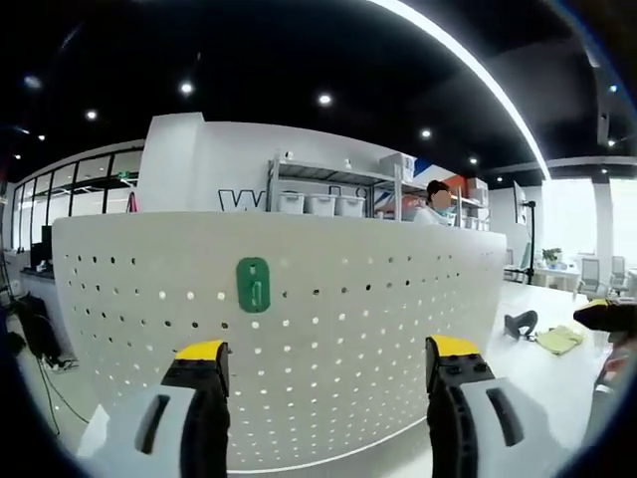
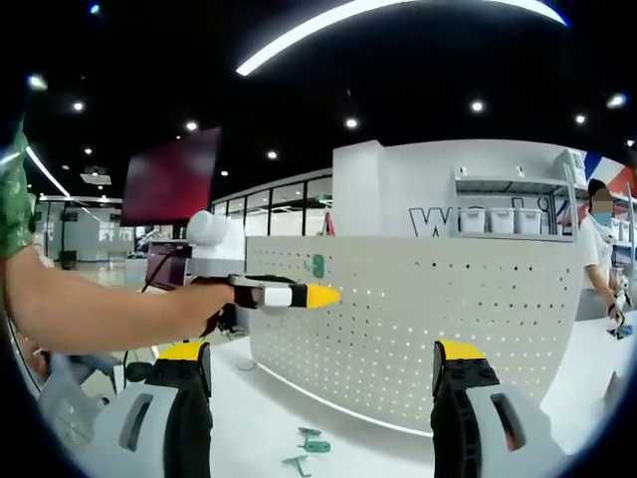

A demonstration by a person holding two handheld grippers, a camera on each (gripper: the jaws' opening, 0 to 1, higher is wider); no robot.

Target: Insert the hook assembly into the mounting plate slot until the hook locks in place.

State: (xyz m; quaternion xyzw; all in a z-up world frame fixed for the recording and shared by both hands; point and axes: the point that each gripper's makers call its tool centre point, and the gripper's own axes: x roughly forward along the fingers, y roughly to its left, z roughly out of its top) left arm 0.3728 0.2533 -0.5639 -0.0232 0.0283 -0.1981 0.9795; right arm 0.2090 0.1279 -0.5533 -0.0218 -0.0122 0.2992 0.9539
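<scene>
**Both claws empty, hooks not yet picked up**

The left claw (image 1: 326,363) stood released at the bottom of the left gripper view, jaws spread wide with nothing between them, facing the white pegboard (image 1: 398,299). The right claw (image 2: 323,368) was likewise released and empty at the bottom of the right gripper view. Between its jaws, low in the frame, small green hook pieces (image 2: 311,445) lay on the white table (image 2: 249,398), apart from either claw. Left of centre in that view, the person's hand (image 2: 189,309) held the left claw, its yellow tip pointing at the board. Farther off, a green mounting plate (image 1: 253,284) sat on the pegboard, upper left of centre in the left gripper view; the right gripper view showed it small (image 2: 318,266).

Judging from this, the task was at its start: approach, before any grasp. The next move would call for one claw to descend on a hook piece, clench it, then carry it up to the plate's slot.
</scene>
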